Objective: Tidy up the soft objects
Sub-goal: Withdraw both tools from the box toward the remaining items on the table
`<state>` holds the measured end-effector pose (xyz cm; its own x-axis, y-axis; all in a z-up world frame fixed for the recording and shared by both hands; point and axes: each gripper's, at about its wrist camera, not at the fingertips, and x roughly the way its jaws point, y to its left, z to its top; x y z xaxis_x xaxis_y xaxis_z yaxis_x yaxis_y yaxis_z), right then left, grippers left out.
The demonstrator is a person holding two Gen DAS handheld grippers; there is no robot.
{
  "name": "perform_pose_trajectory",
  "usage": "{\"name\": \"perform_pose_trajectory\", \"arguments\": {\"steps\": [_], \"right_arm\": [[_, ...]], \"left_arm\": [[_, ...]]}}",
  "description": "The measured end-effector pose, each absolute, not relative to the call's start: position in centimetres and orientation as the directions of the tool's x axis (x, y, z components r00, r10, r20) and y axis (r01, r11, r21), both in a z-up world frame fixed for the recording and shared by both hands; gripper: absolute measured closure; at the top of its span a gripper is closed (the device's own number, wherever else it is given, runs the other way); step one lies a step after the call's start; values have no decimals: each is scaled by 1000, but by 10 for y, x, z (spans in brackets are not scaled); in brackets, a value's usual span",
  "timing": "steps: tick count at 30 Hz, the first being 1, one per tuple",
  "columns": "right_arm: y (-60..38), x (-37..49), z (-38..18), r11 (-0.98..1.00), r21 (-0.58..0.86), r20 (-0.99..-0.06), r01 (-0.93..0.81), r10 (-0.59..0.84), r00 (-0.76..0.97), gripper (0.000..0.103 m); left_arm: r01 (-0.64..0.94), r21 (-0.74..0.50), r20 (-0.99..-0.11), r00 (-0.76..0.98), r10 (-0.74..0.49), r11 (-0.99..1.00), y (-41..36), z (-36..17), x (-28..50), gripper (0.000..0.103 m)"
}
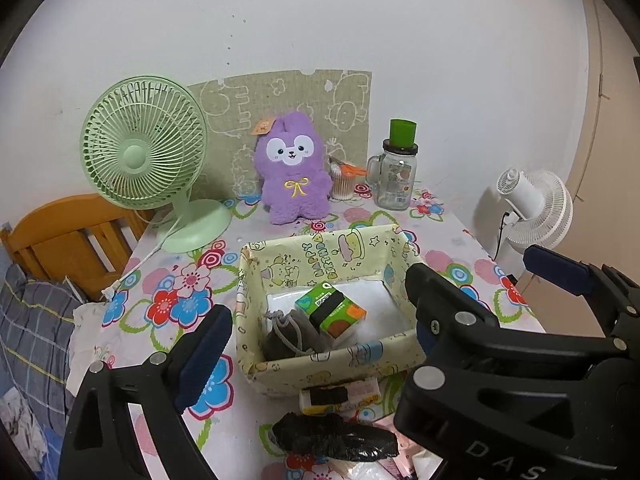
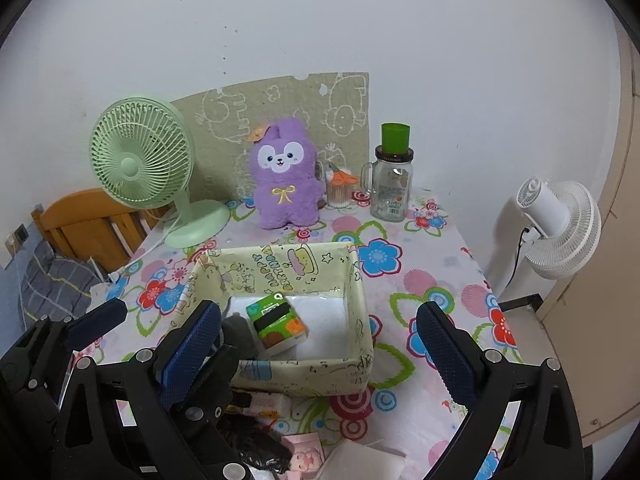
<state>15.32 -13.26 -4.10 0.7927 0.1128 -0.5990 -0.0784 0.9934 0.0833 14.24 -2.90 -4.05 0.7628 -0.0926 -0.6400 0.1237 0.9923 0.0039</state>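
a: how do the claws sit?
b: the left gripper (image 1: 316,334) and right gripper (image 2: 316,344) both hover over the near table edge, jaws wide apart, holding nothing.
a: and the box (image 2: 360,312)?
b: it holds one green tissue pack (image 2: 276,322) and one grey pouch (image 1: 290,334). two fans stand behind.

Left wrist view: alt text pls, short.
Open left claw hovers over a patterned storage box holding a green tissue pack and a grey drawstring pouch, on a floral tablecloth; behind stand a purple plush and green fan.
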Motion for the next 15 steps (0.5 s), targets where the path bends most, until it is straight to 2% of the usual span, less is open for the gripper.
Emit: {"name": "perform_pose_trajectory", "arguments": {"steps": [15], "right_arm": [[-132,121,-36,995,51,-568,-85,99,817,3]], "left_arm": [[122,-4,-632,769,-97,993,-30,-39,112,8]]}}
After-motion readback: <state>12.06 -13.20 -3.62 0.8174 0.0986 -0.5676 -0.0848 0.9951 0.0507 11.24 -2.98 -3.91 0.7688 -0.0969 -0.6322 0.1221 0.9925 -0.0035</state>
